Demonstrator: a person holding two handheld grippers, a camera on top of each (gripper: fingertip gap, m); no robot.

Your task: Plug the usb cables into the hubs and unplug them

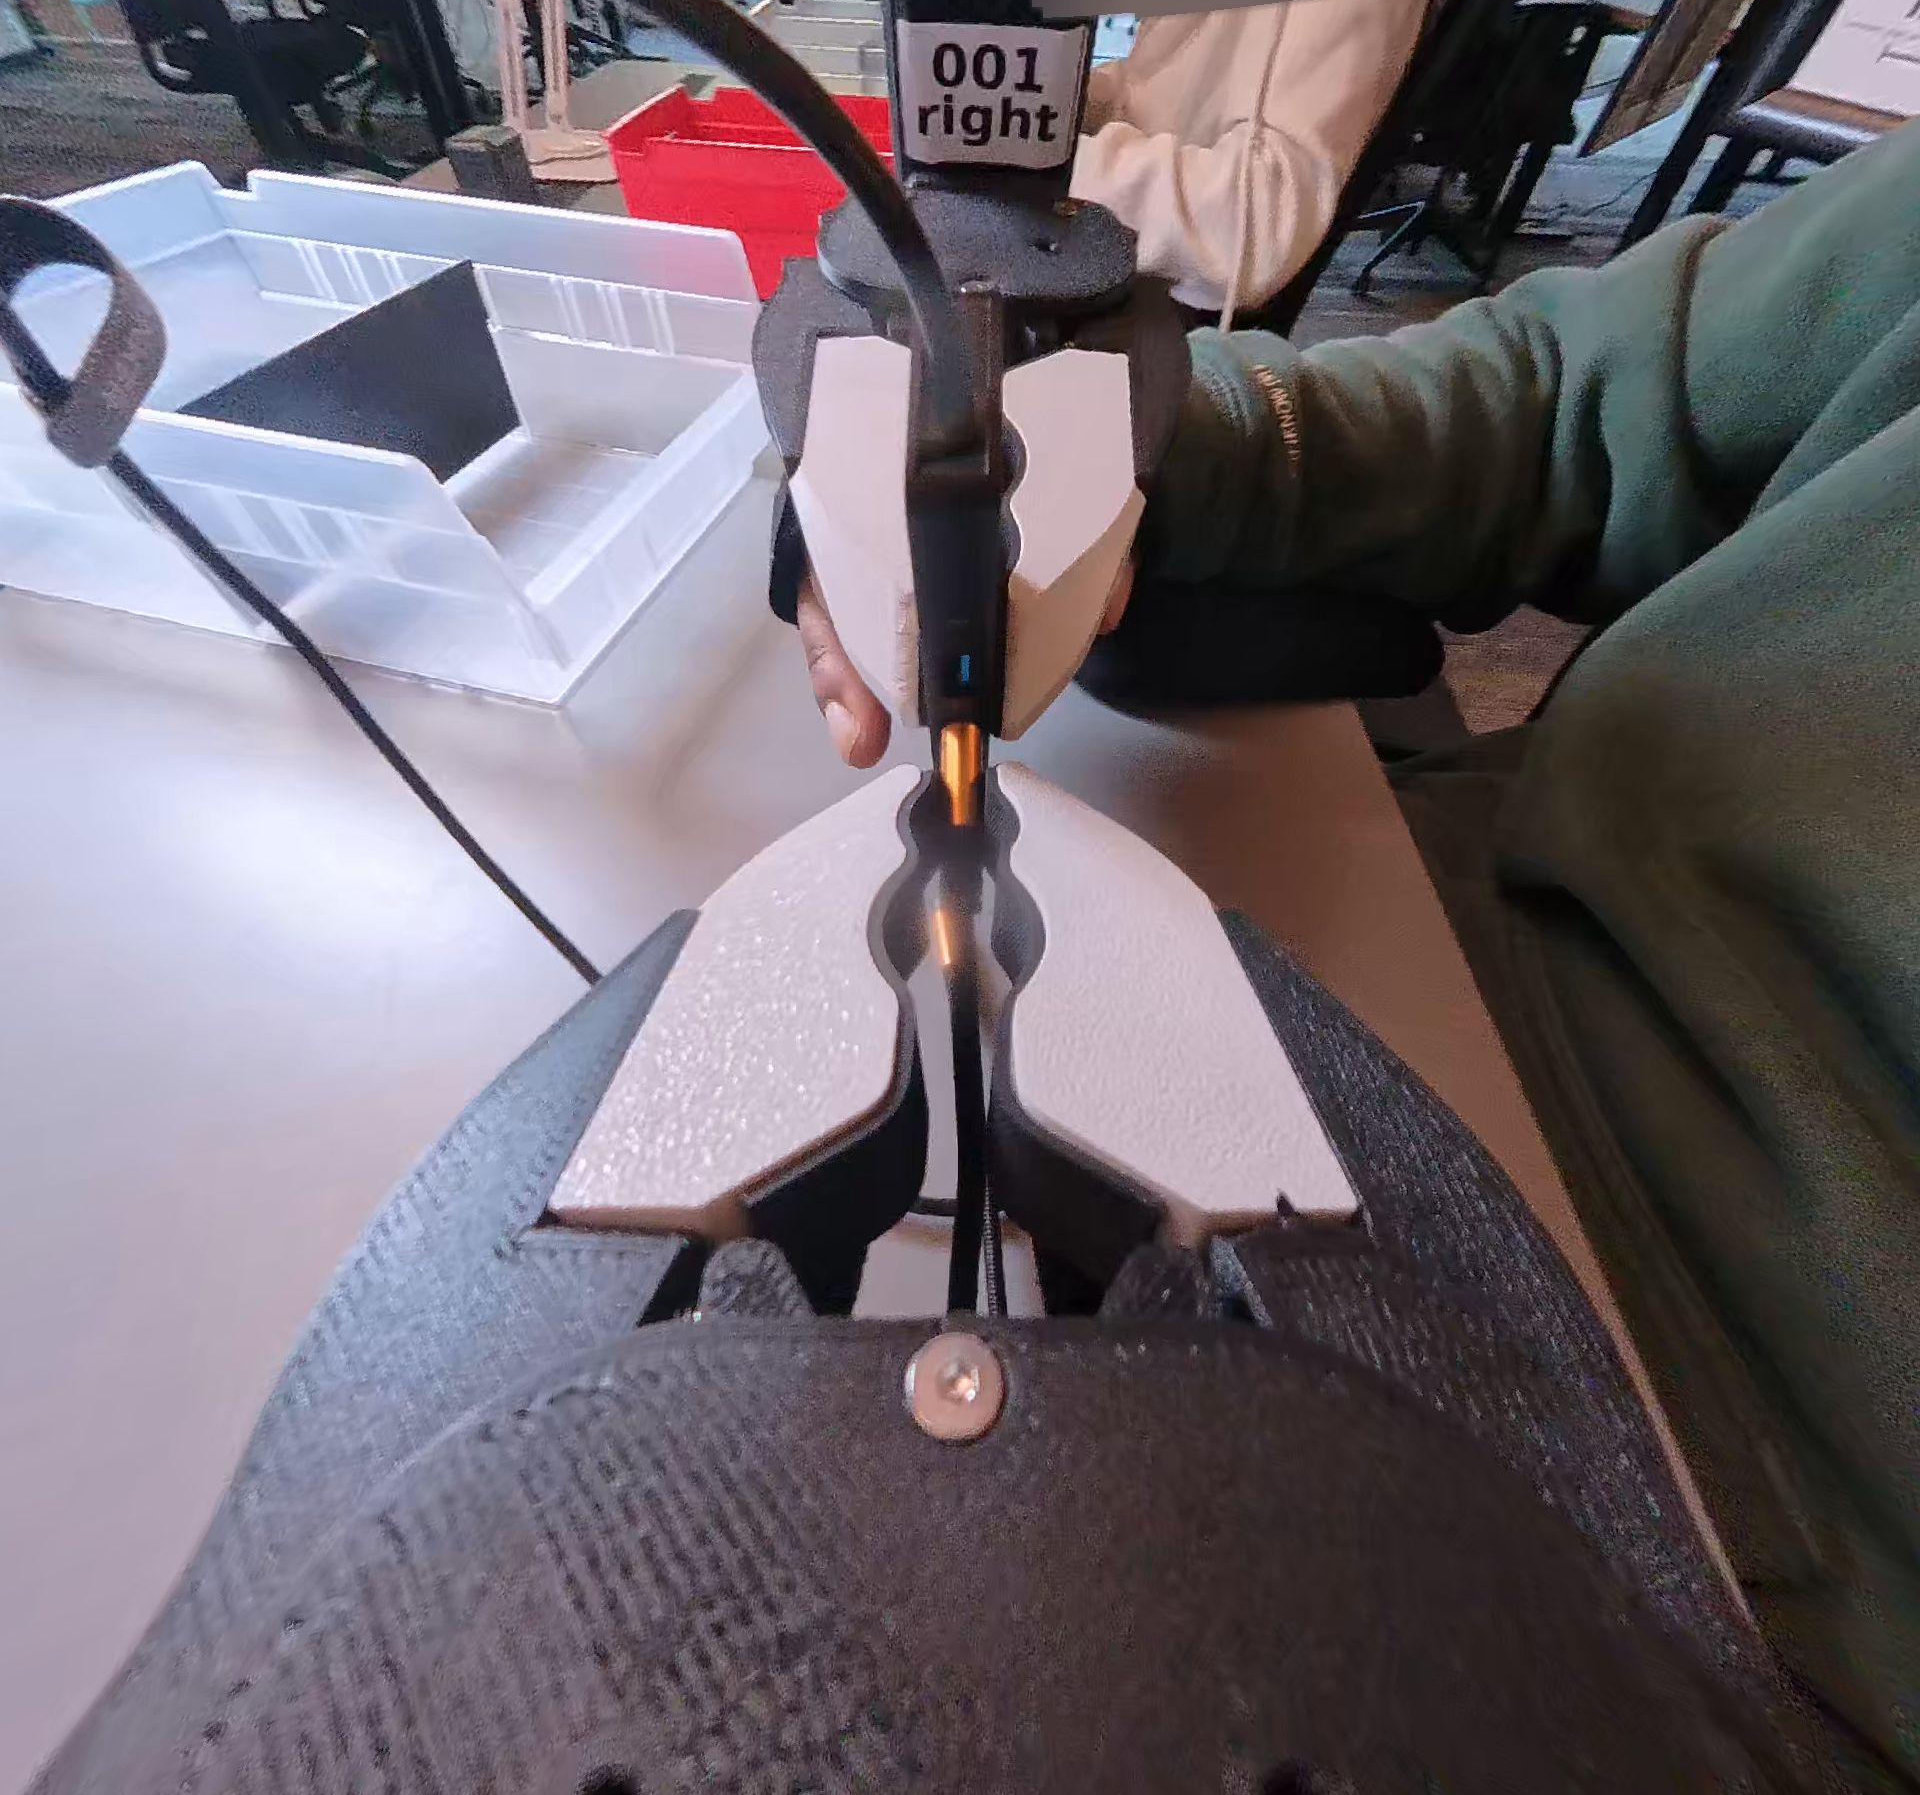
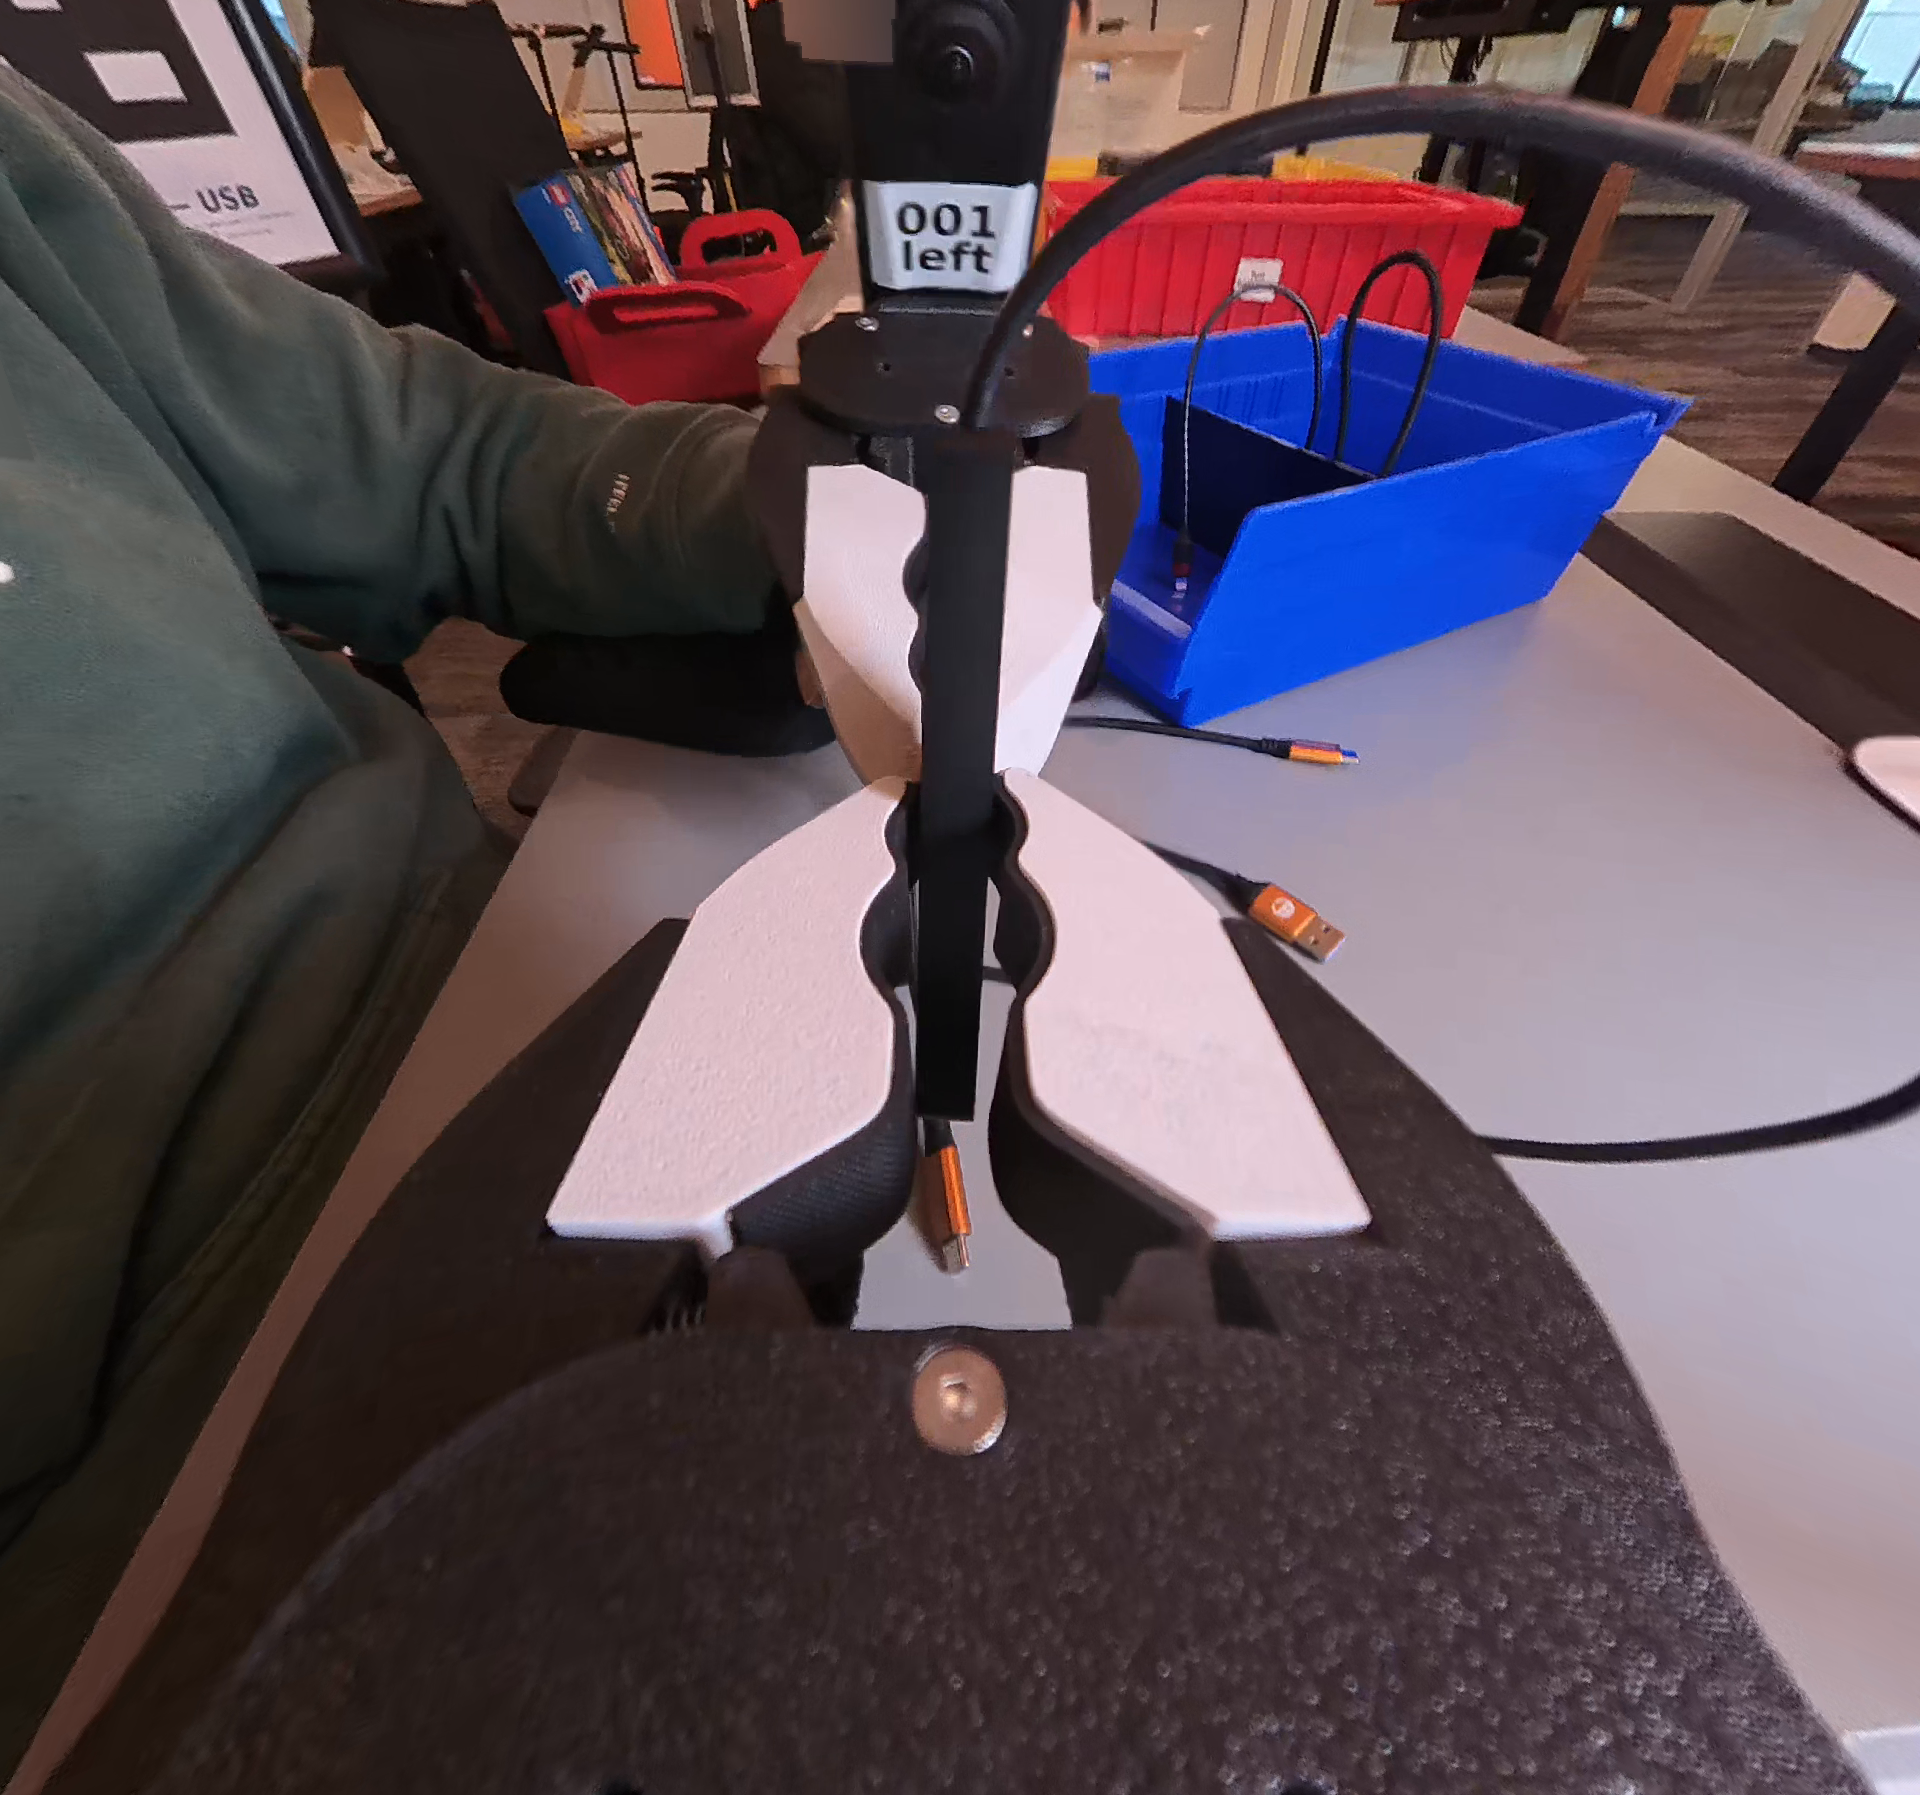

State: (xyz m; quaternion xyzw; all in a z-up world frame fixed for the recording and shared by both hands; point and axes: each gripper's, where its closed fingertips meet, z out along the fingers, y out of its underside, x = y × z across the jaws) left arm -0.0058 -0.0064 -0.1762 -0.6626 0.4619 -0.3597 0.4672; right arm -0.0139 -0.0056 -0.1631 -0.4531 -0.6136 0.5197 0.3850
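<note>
A clear bin (image 1: 582, 540) sits upper left on the counter (image 1: 260, 914); at centre the left gripper (image 1: 956, 810) is clenched on an orange plug (image 1: 958, 774), its tip at the black hub (image 1: 961, 540) grasped by the right gripper (image 2: 956, 810); a blue bin (image 2: 1382, 540) stands upper right; spare cables (image 2: 1294, 919) lie beside it.

Wrist cameras face each other — close, sharing the hub (image 1: 961, 592).

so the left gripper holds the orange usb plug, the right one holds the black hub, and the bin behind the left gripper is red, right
Not quite: the bin behind the left gripper is blue, as the right wrist view shows. The orange usb plug and black hub are held as you say.
</note>
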